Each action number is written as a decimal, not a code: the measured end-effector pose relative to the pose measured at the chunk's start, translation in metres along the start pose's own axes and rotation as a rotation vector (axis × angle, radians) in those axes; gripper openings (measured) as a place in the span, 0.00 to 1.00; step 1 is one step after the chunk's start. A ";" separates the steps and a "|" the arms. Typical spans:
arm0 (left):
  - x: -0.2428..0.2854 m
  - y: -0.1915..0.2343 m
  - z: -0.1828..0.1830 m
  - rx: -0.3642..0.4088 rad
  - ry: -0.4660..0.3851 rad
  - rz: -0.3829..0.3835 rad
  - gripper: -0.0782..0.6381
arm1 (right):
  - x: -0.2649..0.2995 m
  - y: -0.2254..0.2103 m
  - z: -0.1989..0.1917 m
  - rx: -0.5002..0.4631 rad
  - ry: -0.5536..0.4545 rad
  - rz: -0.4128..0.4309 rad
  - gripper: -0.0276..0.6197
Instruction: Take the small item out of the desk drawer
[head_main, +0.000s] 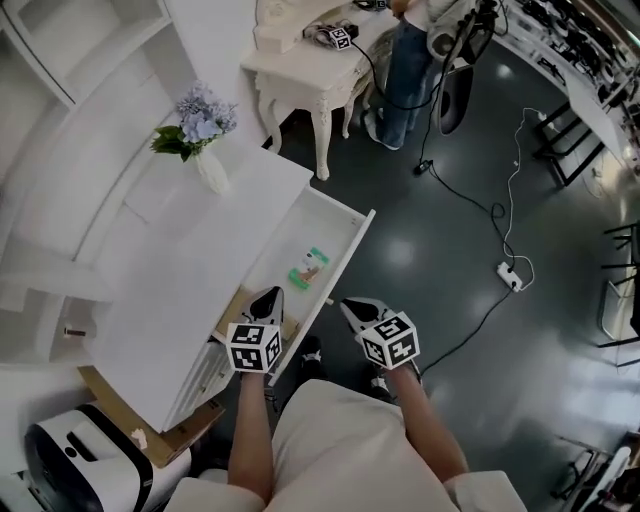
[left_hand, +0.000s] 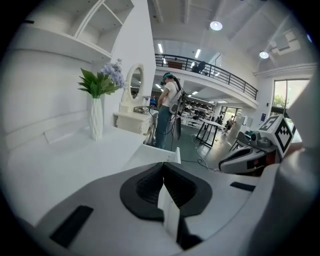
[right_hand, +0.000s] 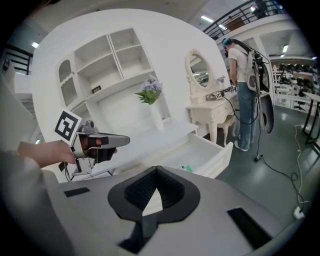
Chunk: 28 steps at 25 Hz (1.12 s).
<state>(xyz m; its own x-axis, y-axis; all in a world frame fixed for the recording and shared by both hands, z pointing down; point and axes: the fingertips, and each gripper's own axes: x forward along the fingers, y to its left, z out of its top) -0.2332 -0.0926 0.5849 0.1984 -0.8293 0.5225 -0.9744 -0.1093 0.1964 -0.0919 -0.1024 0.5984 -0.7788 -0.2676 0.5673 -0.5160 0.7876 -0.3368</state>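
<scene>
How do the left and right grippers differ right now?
The left gripper hangs over the near end of the open drawer; the right gripper is outside the drawer front, over the dark floor. The left points along the drawer; the right angles in toward it. Both are shut and empty.

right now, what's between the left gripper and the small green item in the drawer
Nothing. In the head view only bare white drawer floor lies between the shut left gripper and the small green item.
</scene>
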 end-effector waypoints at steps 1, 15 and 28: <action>0.009 0.001 -0.004 0.010 0.022 -0.024 0.13 | 0.003 -0.003 0.000 -0.001 0.005 -0.019 0.08; 0.081 -0.010 -0.047 0.437 0.273 -0.236 0.13 | 0.022 -0.009 0.000 0.085 0.005 -0.128 0.08; 0.100 -0.014 -0.061 0.403 0.295 -0.276 0.14 | 0.030 0.006 -0.019 0.142 -0.017 -0.177 0.08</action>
<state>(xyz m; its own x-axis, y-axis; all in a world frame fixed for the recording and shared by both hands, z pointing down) -0.1931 -0.1401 0.6848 0.4163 -0.5583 0.7176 -0.8340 -0.5489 0.0568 -0.1115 -0.0955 0.6280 -0.6773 -0.4049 0.6142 -0.6890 0.6418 -0.3367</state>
